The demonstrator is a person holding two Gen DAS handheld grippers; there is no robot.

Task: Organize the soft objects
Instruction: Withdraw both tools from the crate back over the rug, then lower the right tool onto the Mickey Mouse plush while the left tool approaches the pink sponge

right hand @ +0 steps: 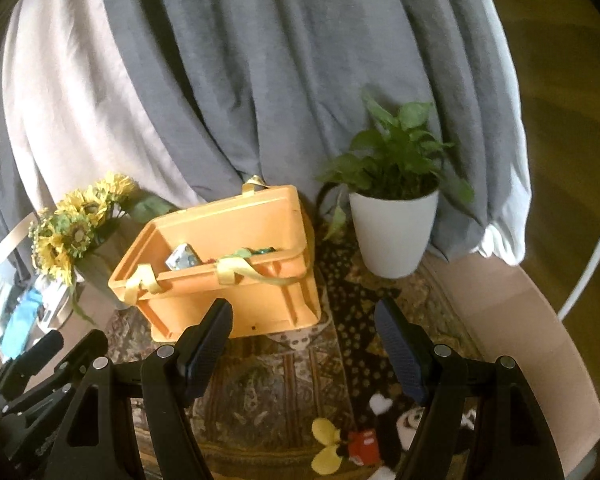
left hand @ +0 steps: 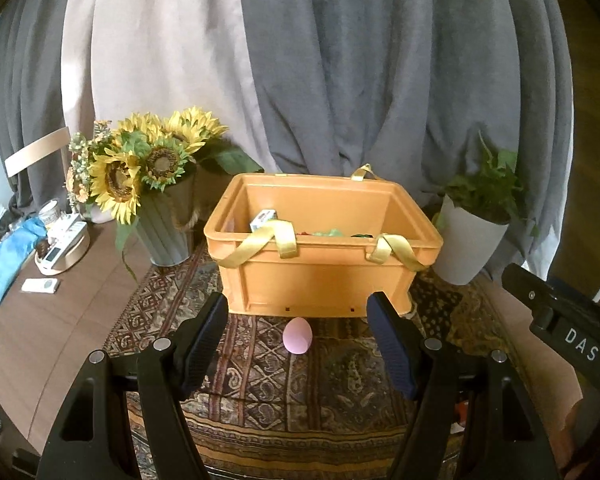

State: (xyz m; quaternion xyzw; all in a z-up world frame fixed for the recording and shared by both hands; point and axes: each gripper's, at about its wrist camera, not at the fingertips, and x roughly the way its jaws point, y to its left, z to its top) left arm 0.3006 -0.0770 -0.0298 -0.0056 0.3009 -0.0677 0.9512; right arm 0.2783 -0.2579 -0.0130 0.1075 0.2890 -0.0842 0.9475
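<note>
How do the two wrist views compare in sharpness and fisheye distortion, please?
Left wrist view: fairly sharp, the pink egg-shaped sponge and orange crate crisp, curtains bowed by the lens. Right wrist view: softer, the potted plant and sunflowers smeared, the crate tilted by distortion, corners vignetted black in both.

Sunflowers (left hand: pixel 148 164), potted plant (right hand: pixel 394 200), patterned rug (left hand: pixel 300 396).
</note>
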